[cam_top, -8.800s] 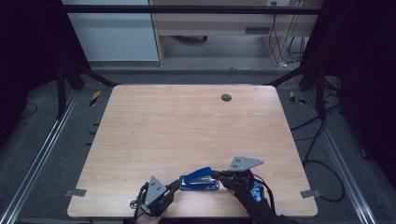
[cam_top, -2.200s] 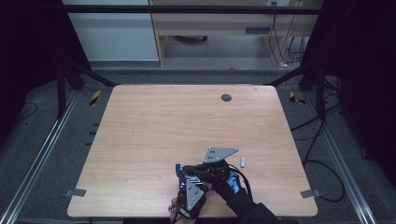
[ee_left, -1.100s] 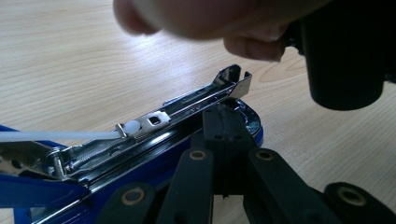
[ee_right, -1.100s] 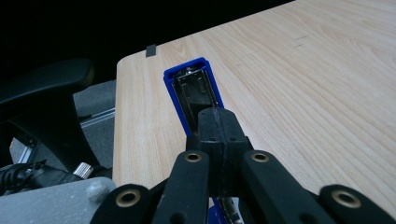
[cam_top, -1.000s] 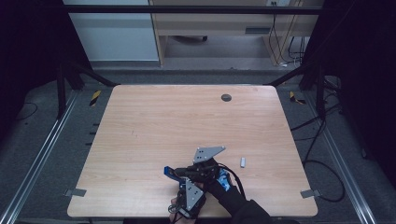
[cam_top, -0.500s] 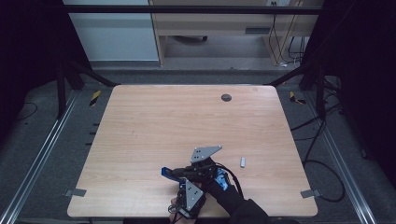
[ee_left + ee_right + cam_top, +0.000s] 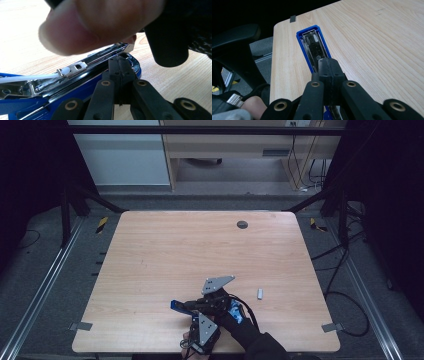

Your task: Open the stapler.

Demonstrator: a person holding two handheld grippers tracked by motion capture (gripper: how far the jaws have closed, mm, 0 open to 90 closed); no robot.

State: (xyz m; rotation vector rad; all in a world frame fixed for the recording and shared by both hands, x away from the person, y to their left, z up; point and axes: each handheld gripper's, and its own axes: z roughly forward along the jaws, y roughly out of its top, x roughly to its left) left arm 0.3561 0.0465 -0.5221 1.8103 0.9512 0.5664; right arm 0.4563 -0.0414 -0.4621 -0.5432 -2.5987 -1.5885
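High view, lower centre of frame: blue stapler (image 7: 178, 305) near the front edge of the wooden table (image 7: 165, 255), only its left tip pokes out, the rest is covered by the two grippers. Left gripper (image 7: 196, 316) sits just below it, at the bottom edge, hand cut off by the frame. Right gripper (image 7: 192, 306) is just right of and above it, grey plate on top, dark sleeve (image 7: 245, 332) running to the bottom edge. Jaw tips too small and crowded here to read. Further right, a small pale piece (image 7: 260, 293) lies alone on the table, too small to identify. Upper middle, a dark round spot (image 7: 242, 224) in the tabletop.

Left gripper view: stapler (image 7: 75, 82) opened up, metal staple channel exposed, running from lower left to centre; left end cut off by the frame. Left gripper (image 7: 120, 62) jaws pressed together, tips at the stapler's blue rim; cannot tell if anything is pinched. A blurred fingertip (image 7: 95, 22) covers the top of the frame, hiding what lies behind. A black blurry shape (image 7: 167, 42) at upper right, hard to make out.

Right gripper view: stapler (image 7: 312, 45) lies open lengthwise up the middle, near end hidden under the jaws. Right gripper (image 7: 329, 62) jaws together, resting over the channel; grip unclear. Lower left, a dark chair (image 7: 234, 50) and part of a hand (image 7: 253, 106), cut off.
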